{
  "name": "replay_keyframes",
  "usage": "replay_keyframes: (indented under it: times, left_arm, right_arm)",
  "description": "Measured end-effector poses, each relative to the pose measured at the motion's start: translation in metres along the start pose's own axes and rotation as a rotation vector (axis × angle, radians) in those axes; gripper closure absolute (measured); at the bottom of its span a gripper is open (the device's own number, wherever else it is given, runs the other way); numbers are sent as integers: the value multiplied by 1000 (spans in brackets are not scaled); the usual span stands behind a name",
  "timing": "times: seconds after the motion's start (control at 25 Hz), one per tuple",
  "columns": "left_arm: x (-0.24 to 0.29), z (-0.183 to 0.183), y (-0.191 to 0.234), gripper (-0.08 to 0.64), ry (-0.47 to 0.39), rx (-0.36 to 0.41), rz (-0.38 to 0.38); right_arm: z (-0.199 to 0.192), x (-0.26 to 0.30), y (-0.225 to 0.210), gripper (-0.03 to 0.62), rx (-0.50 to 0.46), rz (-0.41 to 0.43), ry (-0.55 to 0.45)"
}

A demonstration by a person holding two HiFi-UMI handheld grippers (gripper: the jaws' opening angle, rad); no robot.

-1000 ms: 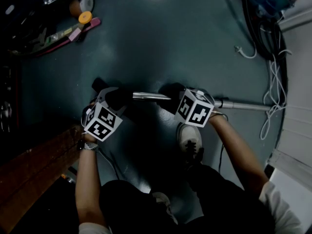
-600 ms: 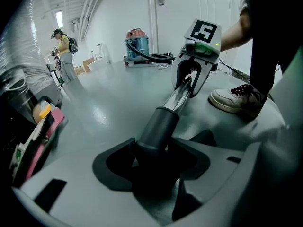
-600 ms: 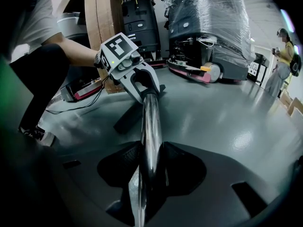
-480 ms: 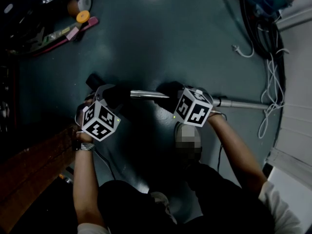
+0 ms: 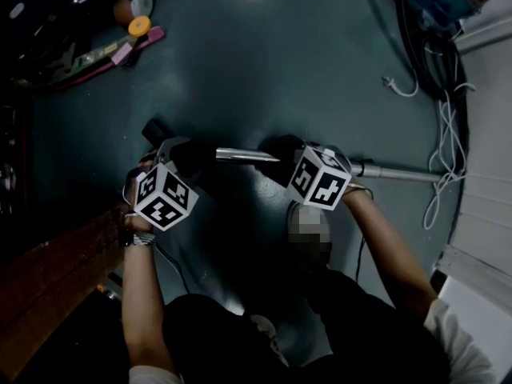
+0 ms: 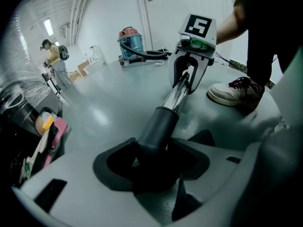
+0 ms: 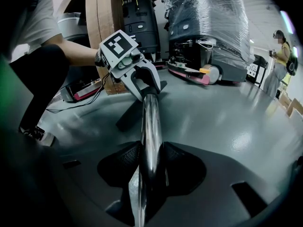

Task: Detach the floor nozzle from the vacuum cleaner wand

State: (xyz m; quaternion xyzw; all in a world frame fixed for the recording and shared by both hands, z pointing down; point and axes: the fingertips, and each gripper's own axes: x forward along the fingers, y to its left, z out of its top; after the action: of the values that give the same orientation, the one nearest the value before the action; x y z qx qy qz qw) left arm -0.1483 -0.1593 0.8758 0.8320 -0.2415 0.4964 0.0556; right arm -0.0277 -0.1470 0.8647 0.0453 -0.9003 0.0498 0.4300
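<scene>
Left tool [image 6: 152, 161] down-tilted on collar [image 6: 158, 126] (right [image 7: 149, 167]: wand [image 7: 151, 122])

The glossy grey-green floor [image 5: 264, 70] reflected overhead light. White cables [image 5: 446, 138] lay along its right edge. A wooden board [image 5: 48, 278] stood at the left.

A white shirt [image 5: 460, 338], a wristwatch [image 5: 140, 240] and a white sneaker [image 6: 232, 91] are being worn; the left gripper [image 6: 151, 161] and right gripper [image 7: 149, 167] are being capped by black-and-white cubes [image 5: 164, 200].

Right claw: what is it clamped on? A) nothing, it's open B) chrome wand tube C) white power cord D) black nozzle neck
B: the right gripper view shows the right claw pressing both sides of the chrome wand tube; the left claw holds the black nozzle neck.
</scene>
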Motion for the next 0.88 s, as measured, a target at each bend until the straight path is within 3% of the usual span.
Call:
replay_keyframes:
  times: [0.24,0.48,0.88]
  left_arm:
    - [-28,-44,28,344,-39,-198,95]
    - [-17,-57,-2,342,10,-187,-13]
    - [2,-37,-36,342,6,-129,-137]
  right_arm:
    - [-1,-3,1,428,-6,10,-5]
    - [-10,5,-7,428,36,-13,16]
    - [-33,25,-49,419,91,-151,115]
